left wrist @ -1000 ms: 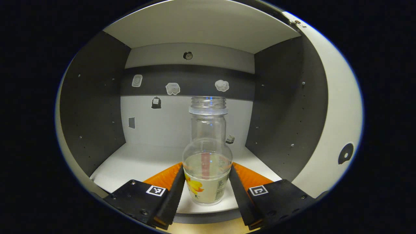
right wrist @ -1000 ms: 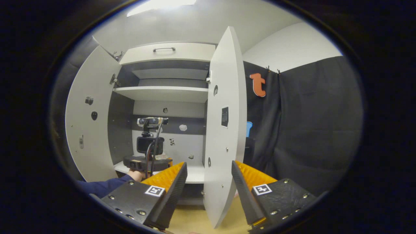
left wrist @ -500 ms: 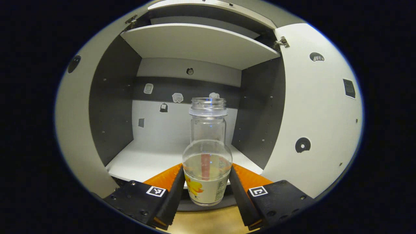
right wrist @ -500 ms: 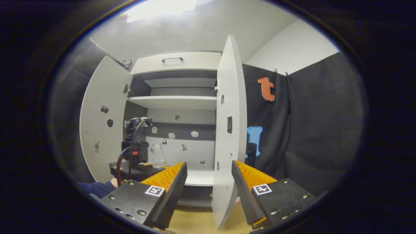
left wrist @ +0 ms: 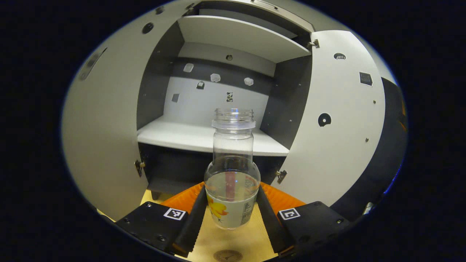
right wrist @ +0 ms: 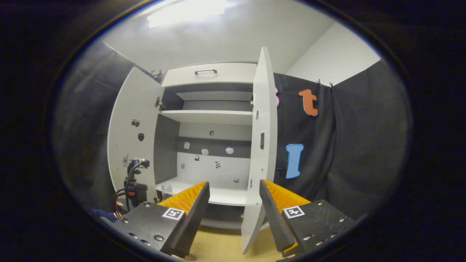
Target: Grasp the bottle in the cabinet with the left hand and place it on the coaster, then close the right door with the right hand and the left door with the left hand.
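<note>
Since a second ago the left gripper (left wrist: 231,211) has carried the bottle (left wrist: 232,182) off the cabinet shelf (left wrist: 182,133); it now hangs over the wooden tabletop (left wrist: 233,240), both orange fingers (left wrist: 184,198) clamped on its lower body. Judged light and rigid (clear, uncapped, apparently empty), with smooth walls that could slip, so the low grip at the label looks right. A round mark at the bottom edge may be the coaster; cannot tell. Farther off, the right gripper (right wrist: 233,203) waits with jaws apart, empty, facing the right door (right wrist: 260,153), which stands open.
</note>
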`<state>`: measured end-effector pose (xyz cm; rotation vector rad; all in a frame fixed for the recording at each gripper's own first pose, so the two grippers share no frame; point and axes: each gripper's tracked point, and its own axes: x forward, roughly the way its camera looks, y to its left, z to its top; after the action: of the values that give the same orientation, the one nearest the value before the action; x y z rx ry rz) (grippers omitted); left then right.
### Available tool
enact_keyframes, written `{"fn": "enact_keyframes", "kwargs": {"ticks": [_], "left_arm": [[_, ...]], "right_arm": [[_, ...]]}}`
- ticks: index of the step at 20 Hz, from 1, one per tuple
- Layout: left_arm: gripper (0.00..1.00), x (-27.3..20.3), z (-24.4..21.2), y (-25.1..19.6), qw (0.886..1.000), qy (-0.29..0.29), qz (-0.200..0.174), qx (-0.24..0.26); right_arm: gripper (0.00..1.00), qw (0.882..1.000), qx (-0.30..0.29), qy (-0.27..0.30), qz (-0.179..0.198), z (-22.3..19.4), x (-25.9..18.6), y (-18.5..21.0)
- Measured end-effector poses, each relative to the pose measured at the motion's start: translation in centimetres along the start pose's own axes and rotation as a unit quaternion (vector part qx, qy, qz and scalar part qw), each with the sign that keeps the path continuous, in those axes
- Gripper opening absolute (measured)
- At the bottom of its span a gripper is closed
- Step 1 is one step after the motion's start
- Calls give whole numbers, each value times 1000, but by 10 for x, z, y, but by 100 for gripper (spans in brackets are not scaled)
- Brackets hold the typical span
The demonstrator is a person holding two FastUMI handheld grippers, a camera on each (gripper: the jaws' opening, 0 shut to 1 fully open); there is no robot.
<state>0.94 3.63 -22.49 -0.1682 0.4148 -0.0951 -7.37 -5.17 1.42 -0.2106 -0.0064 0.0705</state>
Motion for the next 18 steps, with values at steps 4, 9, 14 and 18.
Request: {"fn": "enact_keyframes", "kwargs": {"ticks": [4,9,14,18], "left_arm": [[78,-10,-58,16,998,39,10,-50],[78,-12,-132,38,992,98,45,-61],[79,-14,-195,43,987,145,54,-31],[79,-16,-225,35,987,155,35,-19]], "right_arm": [[83,1000,-4,0,-6,0,-11,-11],[82,999,-21,-2,-36,0,-24,-32],[83,998,-22,6,-56,-4,-28,-44],[83,998,-28,9,-62,-6,-27,-48]]}}
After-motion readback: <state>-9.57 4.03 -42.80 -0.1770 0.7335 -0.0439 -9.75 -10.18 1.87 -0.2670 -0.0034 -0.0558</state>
